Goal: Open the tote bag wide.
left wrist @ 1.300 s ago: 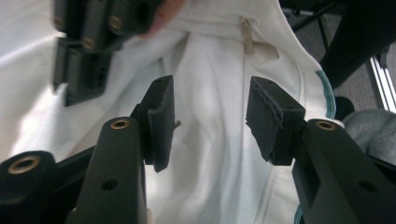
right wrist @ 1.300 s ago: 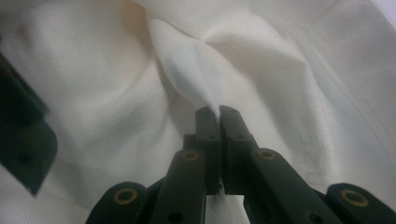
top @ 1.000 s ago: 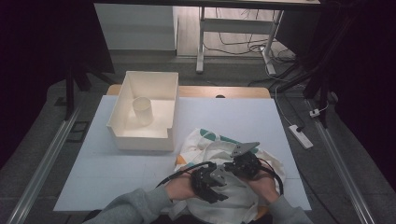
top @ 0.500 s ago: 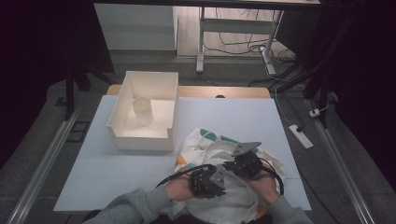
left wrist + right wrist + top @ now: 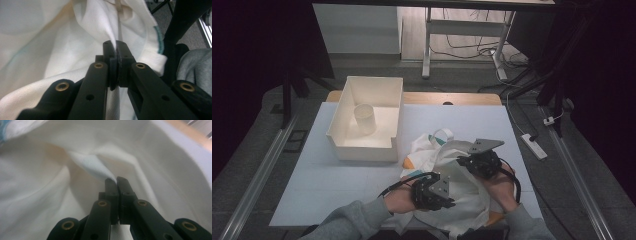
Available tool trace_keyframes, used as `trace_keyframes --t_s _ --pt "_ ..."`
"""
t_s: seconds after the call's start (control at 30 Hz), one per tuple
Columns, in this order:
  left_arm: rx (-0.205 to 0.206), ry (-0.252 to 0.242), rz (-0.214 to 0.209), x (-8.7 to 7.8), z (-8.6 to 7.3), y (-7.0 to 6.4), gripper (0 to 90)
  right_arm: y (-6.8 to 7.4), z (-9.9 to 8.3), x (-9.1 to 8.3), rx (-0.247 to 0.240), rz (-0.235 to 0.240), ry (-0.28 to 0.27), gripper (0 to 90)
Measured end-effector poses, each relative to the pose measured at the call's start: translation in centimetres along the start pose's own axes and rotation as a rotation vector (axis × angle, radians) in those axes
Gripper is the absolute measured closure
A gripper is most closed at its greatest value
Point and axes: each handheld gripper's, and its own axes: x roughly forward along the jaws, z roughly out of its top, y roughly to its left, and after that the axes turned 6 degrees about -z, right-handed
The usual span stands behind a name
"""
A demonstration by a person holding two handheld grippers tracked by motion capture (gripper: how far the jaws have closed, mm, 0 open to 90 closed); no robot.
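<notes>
The cloth (image 5: 452,165) is a white crumpled piece w/ teal trim, lying on the table (image 5: 312,175) at the near right part, approx. 5 o'clock from the table centre. One loop of it sticks up toward 12 o'clock, near the bin (image 5: 367,120).

Left gripper (image 5: 447,200) is at the near edge of the cloth, at 6 o'clock, held by a hand in a grey sleeve (image 5: 357,222). In the left gripper view its jaws are pressed together, w/ a thin fold of cloth (image 5: 75,37) pinched between the tips. The teal hem goes along the right side of that view.

Right gripper (image 5: 462,161) sits on the cloth at approx. 3 o'clock from the left one, close but apart from it. The grey plate is on top of it. In the right gripper view the jaws are also closed tight, and a small peak of cloth (image 5: 90,162) is caught at the tips; the fabric pulls into wrinkles around this point.

The bin is white and open on top, at 10 o'clock from the cloth, just beside it. A white cup (image 5: 364,118) stands upright inside, near the bin's middle.
</notes>
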Motion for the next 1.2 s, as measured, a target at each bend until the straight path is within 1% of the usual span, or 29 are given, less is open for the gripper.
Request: trace_keyframes --t_s 0.03,0.07,0.1,0.17,0.2,0.23,0.33,0.37,0.4,0.43,0.5,0.53,0.57,0.6,0.63,0.67,0.7,0.73,0.77,0.83,0.87,0.9,0.93,0.97,1.03,1.07,1.2 --pt "0.012 -0.009 -0.001 -0.6 0.2 -0.3 87.3 -0.2 0.3 -0.3 0.005 -0.009 -0.013 88.3" --pt "0.012 -0.009 -0.001 -0.6 0.2 -0.3 87.3 -0.5 0.7 -0.7 0.01 -0.012 -0.027 88.3" --pt "0.027 -0.022 0.007 -1.2 0.5 -0.6 87.3 -0.7 1.0 -1.0 0.013 -0.017 -0.038 88.3" --pt "0.034 -0.031 0.013 -1.5 0.6 -0.8 87.3 -1.2 1.6 -1.5 0.02 -0.029 -0.063 88.3" --pt "0.039 -0.036 0.017 -1.7 0.7 -0.9 87.3 -1.2 1.6 -1.5 0.02 -0.029 -0.063 88.3" --pt "0.046 -0.04 0.016 -1.9 0.8 -1.0 87.3 -1.7 2.2 -1.8 0.032 -0.041 -0.082 88.3" --pt "0.054 -0.043 0.022 -2.3 0.9 -1.1 87.3 -2.8 2.5 -1.4 0.052 -0.047 -0.094 88.3" --pt "0.048 -0.046 0.024 -2.3 0.8 -1.1 87.3 -2.8 2.5 -1.4 0.052 -0.047 -0.094 88.3" --pt "0.045 -0.04 0.026 -2.3 0.8 -0.9 87.2 -3.2 2.5 -1.1 0.062 -0.052 -0.089 88.4" --pt "0.038 -0.04 0.026 -2.2 0.7 -0.8 87.2 -4.0 2.2 -0.2 0.082 -0.058 -0.072 88.3" --pt "0.029 -0.035 0.025 -2.0 0.6 -0.5 87.2 -4.6 1.9 0.8 0.106 -0.042 -0.058 88.3" --pt "0.023 -0.037 0.02 -1.9 0.5 -0.3 87.2 -4.6 1.9 0.8 0.106 -0.042 -0.058 88.3" --pt "0.02 -0.038 0.018 -1.9 0.4 -0.2 87.1 -5.1 1.6 1.7 0.114 -0.044 -0.036 88.3" --pt "0.017 -0.038 0.018 -1.8 0.4 -0.1 87.1 -5.3 1.5 2.2 0.118 -0.043 -0.026 88.3" --pt "0.016 -0.038 0.017 -1.8 0.4 0.0 87.1 -5.3 1.5 2.2 0.118 -0.043 -0.026 88.3" --pt "0.012 -0.039 0.014 -1.8 0.3 0.0 87.0 -5.7 1.1 3.0 0.129 -0.036 -0.008 88.3" --pt "0.009 -0.038 0.014 -1.7 0.3 0.1 87.0 -5.7 1.1 3.0 0.129 -0.036 -0.008 88.3" --pt "0.006 -0.035 0.013 -1.7 0.3 0.2 87.0 -6.0 0.8 3.8 0.134 -0.03 0.008 88.3" --pt "0.003 -0.031 0.012 -1.7 0.2 0.3 87.0 -6.0 0.8 3.8 0.134 -0.03 0.008 88.3" --pt "-0.001 -0.028 0.012 -1.5 0.2 0.4 86.8 -6.4 0.4 4.9 0.136 -0.031 0.024 88.3" --pt "-0.004 -0.026 0.012 -1.5 0.1 0.5 86.8 -6.4 0.4 4.9 0.136 -0.031 0.024 88.3" --pt "-0.005 -0.022 0.011 -1.4 0.1 0.6 86.7 -6.4 0.3 5.6 0.138 -0.025 0.034 88.3" --pt "-0.009 -0.019 0.008 -1.3 0.0 0.7 86.7 -6.4 0.3 5.6 0.138 -0.025 0.034 88.3" --pt "-0.017 -0.018 0.003 -1.2 0.0 0.8 86.7 -6.3 0.2 6.2 0.128 -0.025 0.052 88.3" --pt "-0.025 -0.009 -0.003 -1.1 -0.1 0.9 86.7 -6.2 0.1 6.5 0.123 -0.024 0.061 88.3" --pt "-0.026 -0.009 -0.004 -1.0 -0.1 1.0 86.7 -6.2 -0.1 6.9 0.13 -0.02 0.072 88.3" --pt "-0.032 -0.008 -0.007 -0.8 -0.3 1.1 86.6 -6.3 -0.3 7.3 0.135 -0.015 0.077 88.3"
